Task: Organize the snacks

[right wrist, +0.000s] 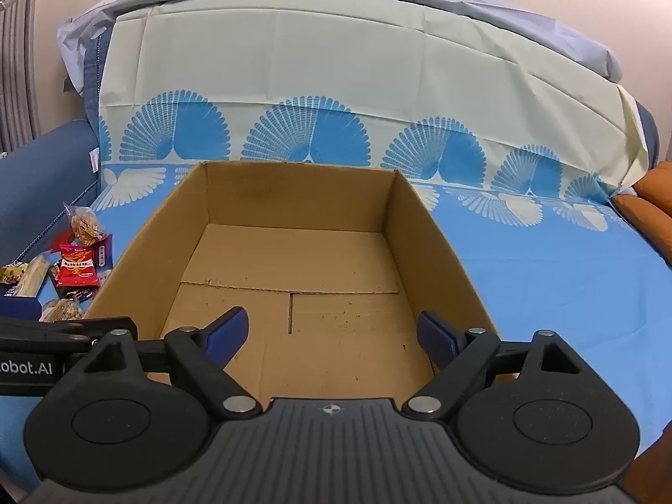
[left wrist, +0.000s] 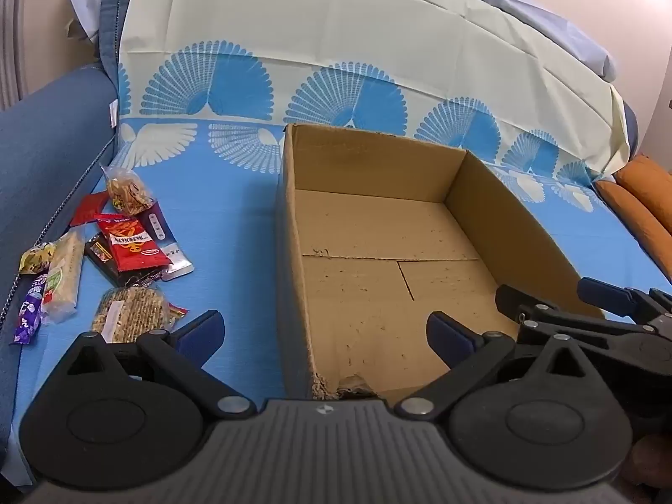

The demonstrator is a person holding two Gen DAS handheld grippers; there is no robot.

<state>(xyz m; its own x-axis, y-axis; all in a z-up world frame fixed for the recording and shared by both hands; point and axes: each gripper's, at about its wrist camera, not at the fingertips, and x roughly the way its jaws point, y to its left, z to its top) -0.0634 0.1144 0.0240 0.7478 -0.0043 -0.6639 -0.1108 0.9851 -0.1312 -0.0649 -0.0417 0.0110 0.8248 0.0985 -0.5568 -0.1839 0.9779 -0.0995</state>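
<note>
An empty cardboard box [left wrist: 378, 252] sits on the blue patterned sheet [left wrist: 235, 218] covering a sofa. The snacks [left wrist: 122, 243] lie in a loose heap near the sheet's left edge, beside the blue armrest [left wrist: 46, 143]. The left gripper [left wrist: 325, 332] and right gripper [right wrist: 332, 332] both hover over the box's near edge, fingers wide apart, holding nothing.

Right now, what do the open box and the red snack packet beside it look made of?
Box: corrugated cardboard, matte brown, with a torn, frayed corner showing fluting and scuffed floor flaps. Red snack packet: probably plastic film, glossy and printed; its crimped end and sheen suggest so.
</note>
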